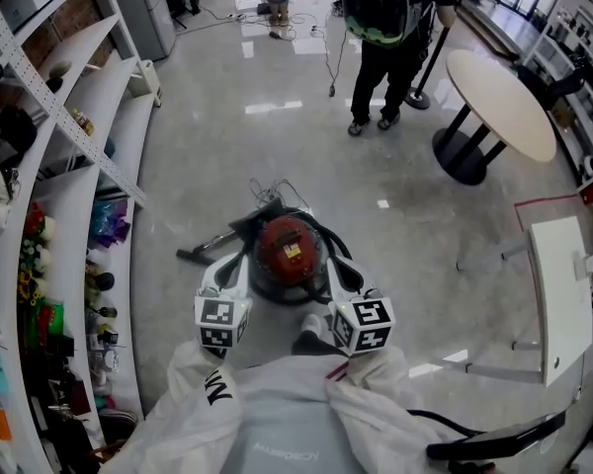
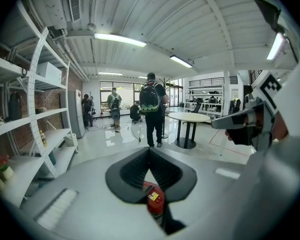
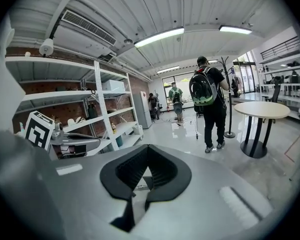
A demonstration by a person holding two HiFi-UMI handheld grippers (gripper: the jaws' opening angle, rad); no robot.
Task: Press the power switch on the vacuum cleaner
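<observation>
Head view: the round red-and-black canister vacuum cleaner [image 1: 289,248] sits on the glossy grey floor [image 1: 227,146] just ahead of you. Your left gripper [image 1: 235,268] and right gripper [image 1: 334,268] flank it, the 2 with jaws pressed together, empty.

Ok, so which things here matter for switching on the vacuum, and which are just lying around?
For the job: red vacuum cleaner, its hose, left gripper, right gripper, both shut.
Just around: round table, shelf unit, person with backpack.
</observation>
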